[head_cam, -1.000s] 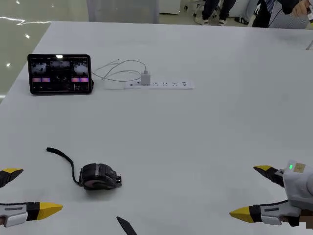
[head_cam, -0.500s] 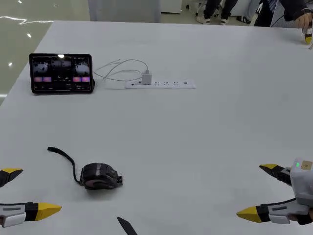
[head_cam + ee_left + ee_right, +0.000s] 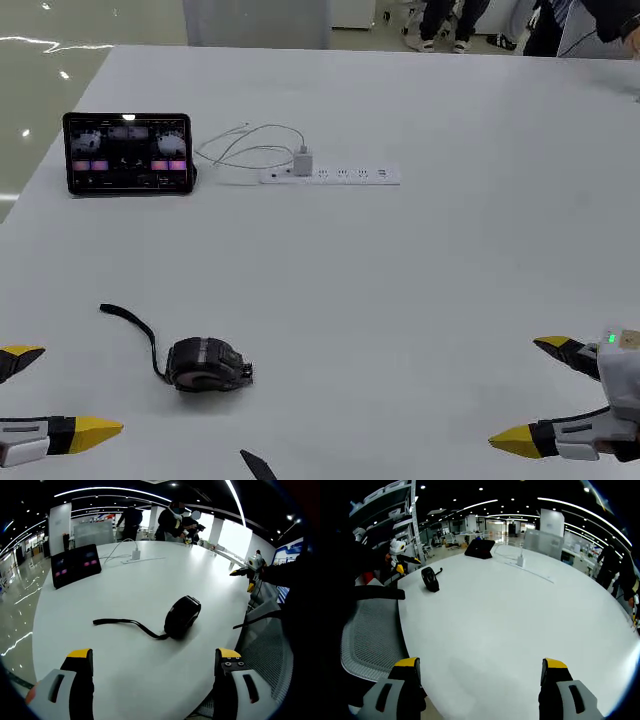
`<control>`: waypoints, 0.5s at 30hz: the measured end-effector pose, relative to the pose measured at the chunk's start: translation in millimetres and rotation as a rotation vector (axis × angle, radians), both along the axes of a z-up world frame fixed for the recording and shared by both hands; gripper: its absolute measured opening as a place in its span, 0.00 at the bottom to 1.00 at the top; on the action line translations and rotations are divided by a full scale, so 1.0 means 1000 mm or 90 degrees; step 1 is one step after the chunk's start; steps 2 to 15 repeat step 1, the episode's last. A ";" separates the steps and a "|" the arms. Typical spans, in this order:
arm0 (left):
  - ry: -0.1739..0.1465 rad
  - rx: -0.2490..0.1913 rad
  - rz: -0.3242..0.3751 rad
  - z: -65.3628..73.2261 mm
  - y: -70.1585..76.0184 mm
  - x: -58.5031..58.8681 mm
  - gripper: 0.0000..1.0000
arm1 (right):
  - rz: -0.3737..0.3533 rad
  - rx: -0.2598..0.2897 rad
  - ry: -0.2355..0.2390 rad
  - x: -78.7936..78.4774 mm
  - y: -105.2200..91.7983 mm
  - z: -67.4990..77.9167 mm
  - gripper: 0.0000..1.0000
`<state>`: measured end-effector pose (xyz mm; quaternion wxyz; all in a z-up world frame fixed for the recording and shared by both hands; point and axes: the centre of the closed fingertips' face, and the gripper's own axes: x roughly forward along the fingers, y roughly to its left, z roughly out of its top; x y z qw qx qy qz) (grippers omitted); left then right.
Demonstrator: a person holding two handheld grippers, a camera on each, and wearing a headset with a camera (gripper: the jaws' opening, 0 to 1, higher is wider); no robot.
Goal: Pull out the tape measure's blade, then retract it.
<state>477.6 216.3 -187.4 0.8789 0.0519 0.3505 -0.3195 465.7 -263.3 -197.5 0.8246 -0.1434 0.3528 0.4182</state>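
Tape measure [image 3: 207, 365]: black, blade in its case, laid on the white table [image 3: 430, 270] towards the near left, with its strap [image 3: 130, 325] trailed leftward. Bare tabletop is seen between it and each gripper. The left gripper [image 3: 65, 392] is held near it and the right gripper [image 3: 522, 392] well apart; both jaw pairs are spread wide, with nothing gripped. A tablet [image 3: 128, 153], power strip [image 3: 335, 176] and charger [image 3: 302, 162] are set at the far side. The screen text is too small to be read.

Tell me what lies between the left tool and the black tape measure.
Bare white table, crossed by the tape measure's black wrist strap, as the left gripper view shows.
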 end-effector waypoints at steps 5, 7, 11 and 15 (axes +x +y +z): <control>0.004 -0.002 0.000 0.000 0.000 0.000 0.99 | 0.000 -0.001 -0.001 0.000 -0.001 0.000 0.99; 0.004 -0.002 0.000 0.000 0.000 0.000 0.99 | 0.000 -0.001 -0.001 0.000 -0.001 0.000 0.99; 0.004 -0.002 0.000 0.000 0.000 0.000 0.99 | 0.000 -0.001 -0.001 0.000 -0.001 0.000 0.99; 0.004 -0.002 0.000 0.000 0.000 0.000 0.99 | 0.000 -0.001 -0.001 0.000 -0.001 0.000 0.99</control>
